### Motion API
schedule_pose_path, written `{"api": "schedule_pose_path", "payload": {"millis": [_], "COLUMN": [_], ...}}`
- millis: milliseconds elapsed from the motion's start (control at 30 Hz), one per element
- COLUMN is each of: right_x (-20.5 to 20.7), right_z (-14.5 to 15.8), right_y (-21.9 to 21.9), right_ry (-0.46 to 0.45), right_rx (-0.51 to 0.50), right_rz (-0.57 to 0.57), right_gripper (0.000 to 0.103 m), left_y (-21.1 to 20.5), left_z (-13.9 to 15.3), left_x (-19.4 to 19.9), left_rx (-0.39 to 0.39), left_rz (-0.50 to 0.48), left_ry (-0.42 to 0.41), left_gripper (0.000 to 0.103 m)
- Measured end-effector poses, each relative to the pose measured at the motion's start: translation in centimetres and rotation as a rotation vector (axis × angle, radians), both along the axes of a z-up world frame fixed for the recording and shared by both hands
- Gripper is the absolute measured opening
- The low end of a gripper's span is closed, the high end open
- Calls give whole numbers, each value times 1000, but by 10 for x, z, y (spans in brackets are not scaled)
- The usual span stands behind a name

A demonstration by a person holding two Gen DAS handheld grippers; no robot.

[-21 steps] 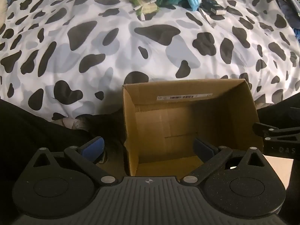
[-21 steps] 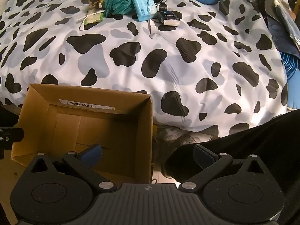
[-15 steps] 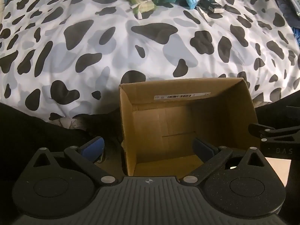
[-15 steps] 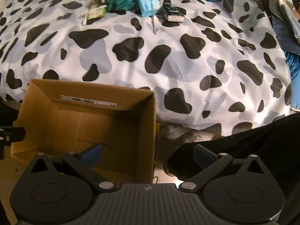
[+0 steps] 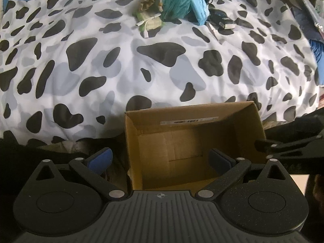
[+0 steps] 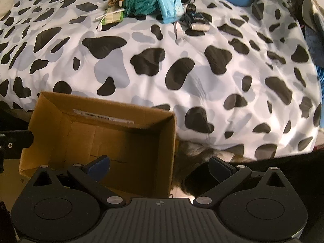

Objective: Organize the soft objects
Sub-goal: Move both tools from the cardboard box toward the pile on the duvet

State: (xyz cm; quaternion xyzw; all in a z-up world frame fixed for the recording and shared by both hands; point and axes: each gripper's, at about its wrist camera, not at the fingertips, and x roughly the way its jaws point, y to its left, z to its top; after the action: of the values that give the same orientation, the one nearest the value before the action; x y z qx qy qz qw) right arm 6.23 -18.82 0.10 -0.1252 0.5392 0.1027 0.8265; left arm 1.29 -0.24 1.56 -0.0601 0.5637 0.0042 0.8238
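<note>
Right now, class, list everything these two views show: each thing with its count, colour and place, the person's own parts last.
Cardboard box: one, brown, open and empty, at the bed's near edge.
Duvet: one, white with black and grey patches, covering the bed.
Mesh sponge: one, teal, far end of duvet.
Soft pack: one, light blue, right of the sponge.
Small box: one, dark, right of the pack.
Cable: one, white, left of the sponge.
Left tool: one, black, blue pads, open.
Right tool: one, black, blue pads, open.
</note>
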Motion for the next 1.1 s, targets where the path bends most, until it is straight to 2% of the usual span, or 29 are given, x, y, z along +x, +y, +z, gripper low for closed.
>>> {"api": "schedule_pose_path", "payload": {"millis": [100,333,467,600,933,1100], "right_x": [9,35,46,59,95,119], "right_z": [5,8,7,6,6,5], "right_y": [-5,-21,-24,-27,-39,-46], "right_ry": [-21,-35,-47,-51,-125,-164], "right_rx": [19,122,128,154,205,203], "right_rz": [0,8,21,30,-1,-18], "right_gripper": [103,103,103,103,103,103], "left_y": [0,6,8,11,16,27], "left_z": [0,-1,1,2,8,7], "left_x": [5,23,35,46,78,97], "left_rx": [34,33,56,34,143,119], "left_rz": [-4,-4,-15,-25,-51,-40], "left_ry": [-14,-22,-38,-49,-145,-153], "left_gripper": [103,103,103,103,103,103]}}
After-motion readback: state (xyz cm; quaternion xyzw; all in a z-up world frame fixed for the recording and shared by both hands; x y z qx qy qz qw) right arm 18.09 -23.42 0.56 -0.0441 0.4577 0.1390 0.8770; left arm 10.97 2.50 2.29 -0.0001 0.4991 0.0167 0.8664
